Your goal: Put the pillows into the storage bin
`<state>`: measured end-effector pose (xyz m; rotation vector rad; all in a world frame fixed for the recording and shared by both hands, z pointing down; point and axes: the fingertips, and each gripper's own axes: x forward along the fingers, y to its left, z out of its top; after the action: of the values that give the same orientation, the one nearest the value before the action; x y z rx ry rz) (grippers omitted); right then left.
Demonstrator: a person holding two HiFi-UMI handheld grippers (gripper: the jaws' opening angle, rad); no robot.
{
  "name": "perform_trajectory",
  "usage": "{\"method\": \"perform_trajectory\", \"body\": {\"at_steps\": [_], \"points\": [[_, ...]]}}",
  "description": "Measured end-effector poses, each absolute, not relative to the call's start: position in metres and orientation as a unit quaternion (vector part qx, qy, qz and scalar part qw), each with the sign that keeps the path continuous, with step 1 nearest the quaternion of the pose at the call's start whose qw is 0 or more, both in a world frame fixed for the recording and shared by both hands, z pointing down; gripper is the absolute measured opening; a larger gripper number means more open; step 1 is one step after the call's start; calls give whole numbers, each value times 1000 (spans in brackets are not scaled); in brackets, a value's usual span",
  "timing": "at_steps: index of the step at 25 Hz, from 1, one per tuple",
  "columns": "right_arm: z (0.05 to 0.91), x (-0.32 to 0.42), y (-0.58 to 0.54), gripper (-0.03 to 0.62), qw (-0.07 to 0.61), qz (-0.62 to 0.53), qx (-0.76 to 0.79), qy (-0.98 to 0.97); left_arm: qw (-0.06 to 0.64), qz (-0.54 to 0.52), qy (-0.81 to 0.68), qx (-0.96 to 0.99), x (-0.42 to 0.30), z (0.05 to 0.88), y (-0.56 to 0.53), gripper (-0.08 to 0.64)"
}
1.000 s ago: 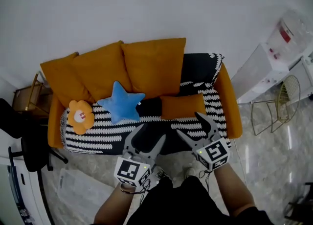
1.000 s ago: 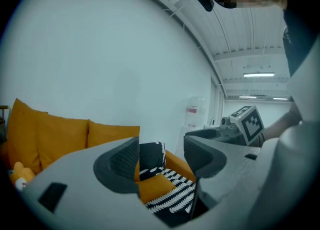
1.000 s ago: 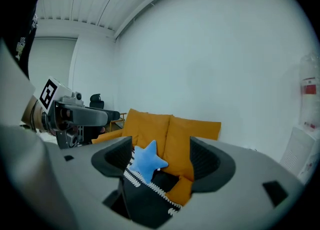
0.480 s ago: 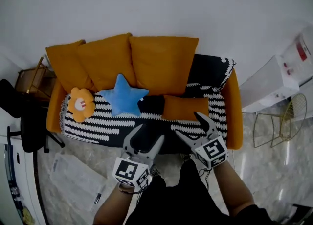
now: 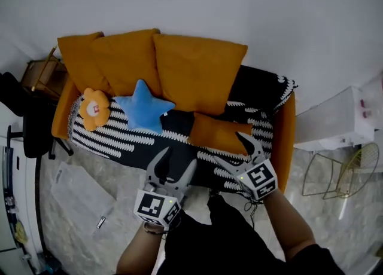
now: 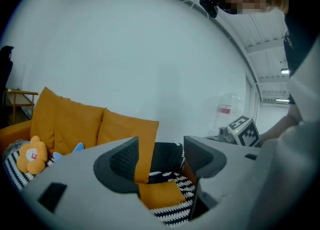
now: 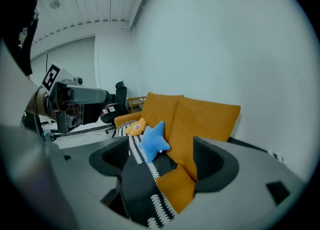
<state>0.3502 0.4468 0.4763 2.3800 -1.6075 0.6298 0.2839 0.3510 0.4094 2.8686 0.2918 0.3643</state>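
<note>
Several pillows lie on the black-and-white striped sofa (image 5: 119, 148): a blue star pillow (image 5: 143, 110) (image 7: 154, 139), an orange flower pillow (image 5: 94, 107) (image 6: 32, 155) and a small orange rectangular pillow (image 5: 218, 133) (image 6: 157, 194) (image 7: 177, 186). Big orange back cushions (image 5: 179, 70) lean behind them. My left gripper (image 5: 175, 163) (image 6: 160, 161) hangs open over the sofa's front edge, holding nothing. My right gripper (image 5: 232, 150) (image 7: 162, 161) stands wide open, its far tip over the small orange pillow's near edge, with nothing between the jaws. I see no storage bin.
A translucent plastic sheet or bag (image 5: 81, 190) lies on the marble floor at the left. A black office chair (image 5: 27, 118) and a wooden side table (image 5: 39, 70) stand left of the sofa. A white cabinet (image 5: 335, 124) and a wire stool (image 5: 335, 175) stand on the right.
The view has swung and both grippers have come closer to the sofa. The right gripper's tip now reaches the small orange pillow. Nothing was taken hold of.
</note>
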Motion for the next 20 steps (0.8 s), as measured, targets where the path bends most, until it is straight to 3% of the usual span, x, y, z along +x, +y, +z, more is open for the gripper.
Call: {"method": "perform_trajectory", "body": {"at_steps": [20], "points": [[647, 407, 458, 421, 144, 329, 744, -564, 134, 199, 65, 969, 324, 510, 369, 268]]}}
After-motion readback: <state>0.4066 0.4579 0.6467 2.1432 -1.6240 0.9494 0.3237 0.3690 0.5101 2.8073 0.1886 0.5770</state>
